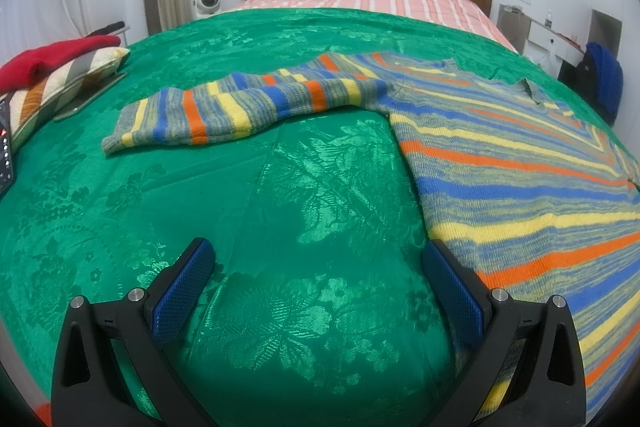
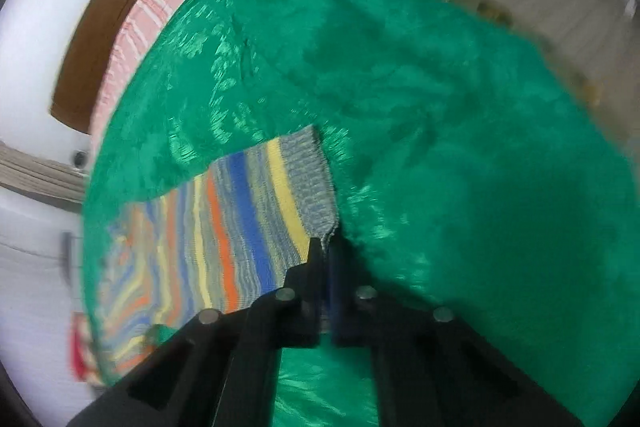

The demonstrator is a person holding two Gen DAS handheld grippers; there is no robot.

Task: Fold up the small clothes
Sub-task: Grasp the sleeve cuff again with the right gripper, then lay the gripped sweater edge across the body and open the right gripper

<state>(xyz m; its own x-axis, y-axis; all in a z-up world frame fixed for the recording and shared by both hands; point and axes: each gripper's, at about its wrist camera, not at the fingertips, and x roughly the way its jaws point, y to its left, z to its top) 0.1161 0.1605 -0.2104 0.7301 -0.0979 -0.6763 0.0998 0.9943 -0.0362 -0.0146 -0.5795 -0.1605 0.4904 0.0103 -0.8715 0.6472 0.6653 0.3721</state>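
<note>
While the striped knit sweater (image 1: 500,163) lies spread on the green bedspread (image 1: 240,187), one sleeve (image 1: 224,107) outstretched, folding has barely begun: right gripper (image 2: 326,247) pinches a cuff (image 2: 310,179); left gripper (image 1: 316,275) gapes, empty.

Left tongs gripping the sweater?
No: left tongs stand open over bare green bedspread, the sweater beside them.

No writing, label, brand, number or sign can be read in either view. The dark device (image 1: 5,143) far to the left of the left gripper shows only small red and white dots, too small to make out. The white furniture (image 1: 554,39) far ahead to the right carries small items with nothing readable on them.
</note>
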